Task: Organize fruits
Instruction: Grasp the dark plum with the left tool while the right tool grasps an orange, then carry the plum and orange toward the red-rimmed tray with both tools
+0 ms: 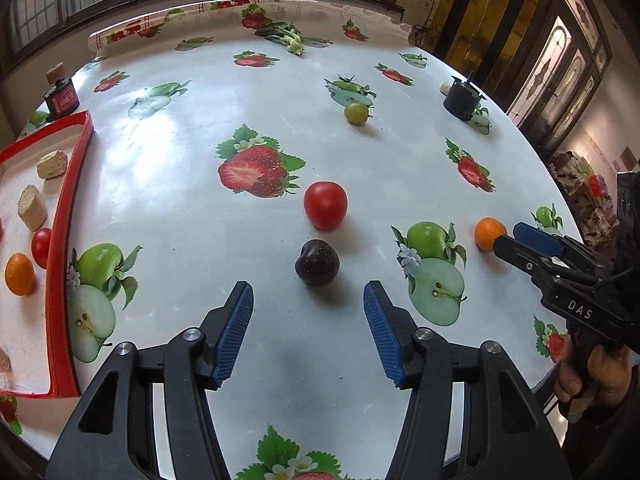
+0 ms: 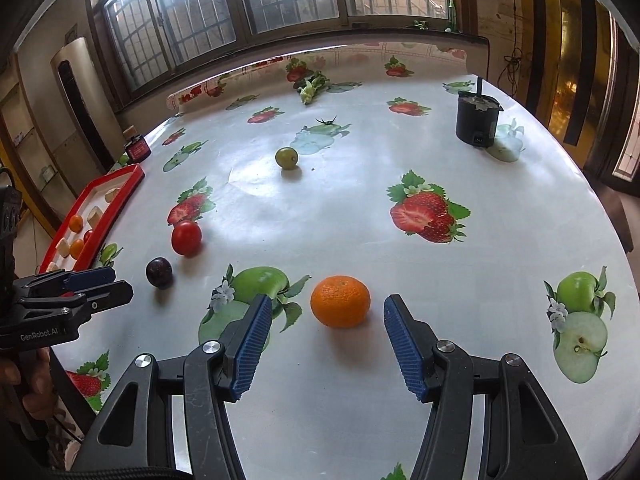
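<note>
On the desk (image 1: 192,92) lie four loose fruits: one plum (image 1: 317,263) before the wide, empty left gripper (image 1: 308,330), one orange (image 2: 340,301) before the wide, empty right gripper (image 2: 327,346), one tomato (image 1: 325,205), one green fruit (image 1: 356,113).

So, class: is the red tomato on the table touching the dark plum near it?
Apart. In the left wrist view a strip of tablecloth shows between the red tomato and the dark plum; the right wrist view shows the gap too.
</note>
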